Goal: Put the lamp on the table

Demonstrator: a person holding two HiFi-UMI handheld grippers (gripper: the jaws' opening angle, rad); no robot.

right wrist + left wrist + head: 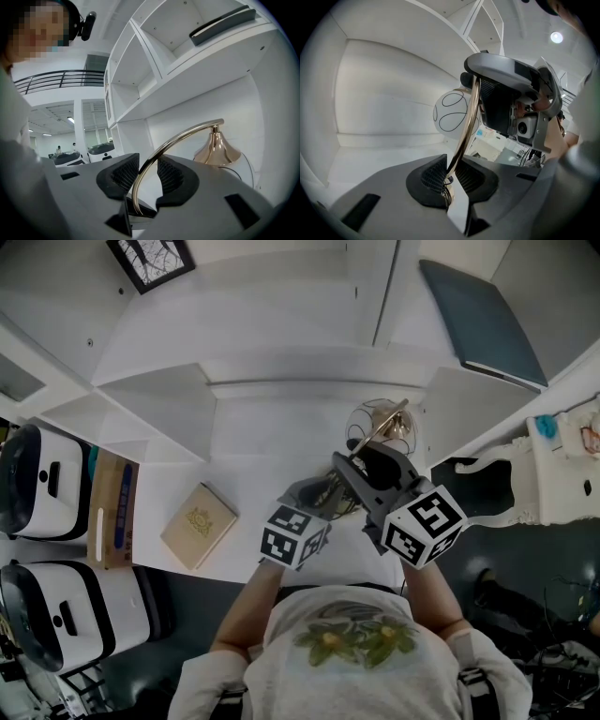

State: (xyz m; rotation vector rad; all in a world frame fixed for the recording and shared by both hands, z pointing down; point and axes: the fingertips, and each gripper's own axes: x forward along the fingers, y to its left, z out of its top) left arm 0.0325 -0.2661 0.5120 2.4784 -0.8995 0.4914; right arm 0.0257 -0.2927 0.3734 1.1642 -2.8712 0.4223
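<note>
The lamp (382,427) has a curved gold arm, a gold cone cap and a clear globe with thin dark lines. It is held over the right part of the white table (253,474), and whether its base touches the top is hidden. My left gripper (326,493) is shut on the gold arm (464,126) low down, with the globe (450,112) beyond it. My right gripper (364,463) is shut on the same arm (159,147) higher up, below the gold cone (218,151). In the left gripper view the right gripper (511,101) sits just above the arm's bend.
A tan book (197,525) lies on the table's left part. White shelves rise behind, with a framed picture (150,261) and a dark flat book (483,320). Two white machines (42,484) and a cardboard box (112,507) stand at left; ornate white furniture (534,484) stands at right.
</note>
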